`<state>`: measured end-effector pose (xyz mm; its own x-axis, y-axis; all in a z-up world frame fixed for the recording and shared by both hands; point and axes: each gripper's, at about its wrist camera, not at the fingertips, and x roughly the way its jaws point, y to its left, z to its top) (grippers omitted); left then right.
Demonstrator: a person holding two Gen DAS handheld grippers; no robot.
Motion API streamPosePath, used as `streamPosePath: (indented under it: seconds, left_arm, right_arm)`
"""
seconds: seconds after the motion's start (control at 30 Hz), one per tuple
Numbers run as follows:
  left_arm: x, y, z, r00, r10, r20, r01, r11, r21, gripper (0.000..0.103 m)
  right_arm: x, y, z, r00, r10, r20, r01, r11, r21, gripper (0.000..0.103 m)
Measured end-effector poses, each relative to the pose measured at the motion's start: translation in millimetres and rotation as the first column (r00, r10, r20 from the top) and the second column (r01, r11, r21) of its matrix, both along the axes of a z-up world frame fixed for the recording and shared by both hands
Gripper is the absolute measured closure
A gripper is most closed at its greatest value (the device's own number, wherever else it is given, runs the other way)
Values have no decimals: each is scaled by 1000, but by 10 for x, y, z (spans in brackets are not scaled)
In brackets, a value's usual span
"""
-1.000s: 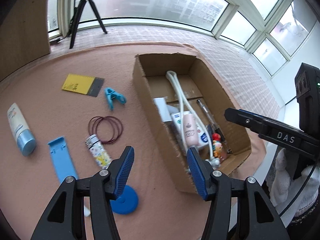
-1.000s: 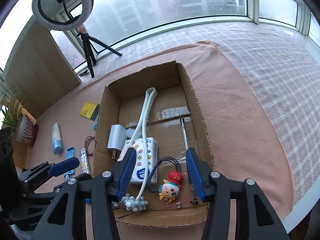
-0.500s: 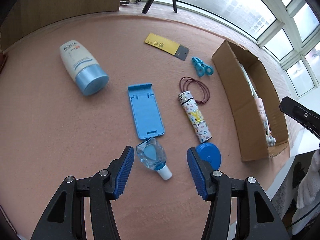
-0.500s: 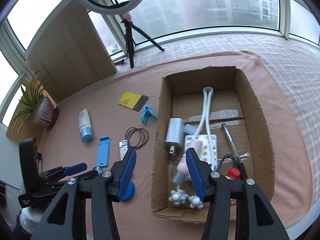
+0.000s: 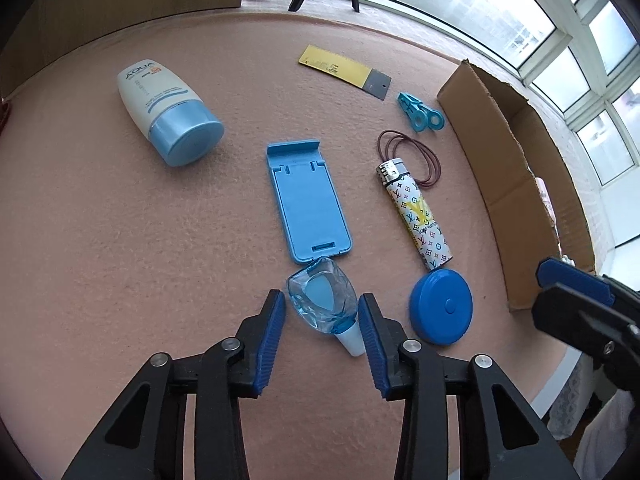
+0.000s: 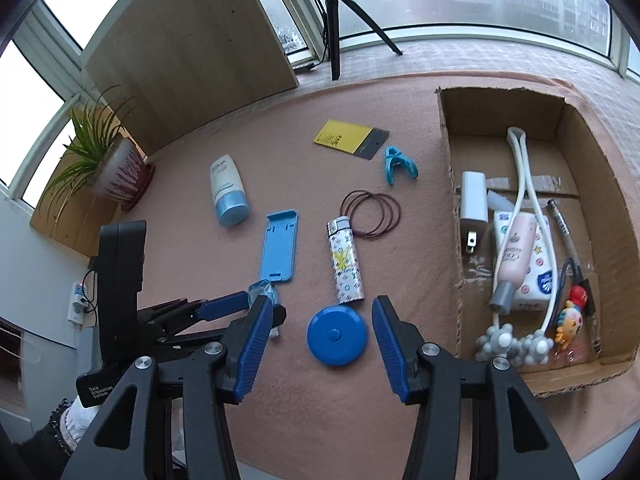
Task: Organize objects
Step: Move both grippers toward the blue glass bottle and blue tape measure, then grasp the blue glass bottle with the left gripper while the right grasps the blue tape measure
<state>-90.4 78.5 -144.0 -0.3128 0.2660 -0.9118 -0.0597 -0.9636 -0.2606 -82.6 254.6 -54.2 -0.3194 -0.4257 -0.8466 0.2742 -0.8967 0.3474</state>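
A small clear blue bottle (image 5: 324, 304) with a white cap lies on the pink cloth, between the pads of my left gripper (image 5: 321, 298). The jaws are closing, and a gap still shows on the left side of the bottle. In the right wrist view the bottle (image 6: 262, 290) peeks out beside the left gripper's fingers (image 6: 224, 304). My right gripper (image 6: 320, 304) stands open just above a blue round disc (image 6: 337, 334), which also lies right of the bottle (image 5: 440, 306). A cardboard box (image 6: 448, 160) on the right holds a charger, a cable, a pink tube and several small items.
Loose on the cloth lie a blue phone stand (image 5: 306, 204), a patterned lighter (image 5: 416, 216), rubber bands (image 5: 412, 160), a teal clip (image 5: 420, 114), a yellow scraper (image 5: 336, 66) and a sunscreen tube (image 5: 168, 116). A potted plant (image 6: 116, 168) and a tripod (image 6: 334, 20) stand behind.
My left gripper swung away from the box, came down over the small bottle and narrowed its jaws. My right gripper moved left from over the box to over the blue disc.
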Motion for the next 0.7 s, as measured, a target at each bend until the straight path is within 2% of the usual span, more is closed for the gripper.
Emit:
streamPosePath:
  seconds: [0.2,0.3,0.7]
  left_arm:
    - [18,-41,-5,999,-32,-15,32,999,-1,66]
    - [36,-72,-4,999,-40,-18,40,999,-2,67]
    - [127,-357,-13,1000,-7,-9,7,1000,25,67]
  right_arm:
    - [127,-123,-202,1000,-14,27,13,999,36,55]
    - [173,-180,-319,999,-21,28,18,996,88,55]
    - [89,-335,-617,997,-65,52,53,977,209,55]
